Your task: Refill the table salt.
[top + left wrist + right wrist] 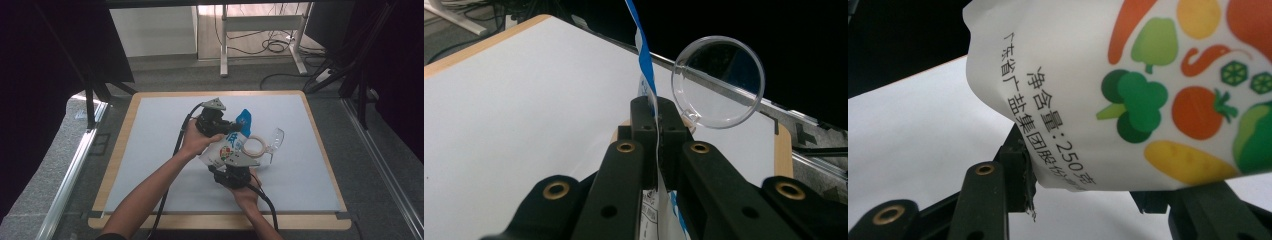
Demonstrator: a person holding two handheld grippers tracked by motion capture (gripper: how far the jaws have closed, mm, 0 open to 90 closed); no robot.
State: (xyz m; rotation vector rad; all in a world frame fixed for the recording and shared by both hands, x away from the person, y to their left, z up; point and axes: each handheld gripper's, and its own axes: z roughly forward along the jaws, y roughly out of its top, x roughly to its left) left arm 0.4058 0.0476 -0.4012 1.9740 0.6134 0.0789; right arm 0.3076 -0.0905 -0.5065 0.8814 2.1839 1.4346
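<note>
grippers [227, 150] over pale tabletop [150, 150]

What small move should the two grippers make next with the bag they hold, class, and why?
Probably tilt the bag toward the clear scoop. The left gripper pinches its blue top edge and the right gripper clasps its body, so it hangs off the table beside the scoop.

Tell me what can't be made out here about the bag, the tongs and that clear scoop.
- Bag, high view: its lower part is hidden by the hand and right tongs.
- Bag print, right gripper view: cut off by the frame's edges.
- Clear scoop, left gripper view: its handle is hidden behind the left tongs.
- Tape ring, high view: too small to tell if it touches the bag.
</note>
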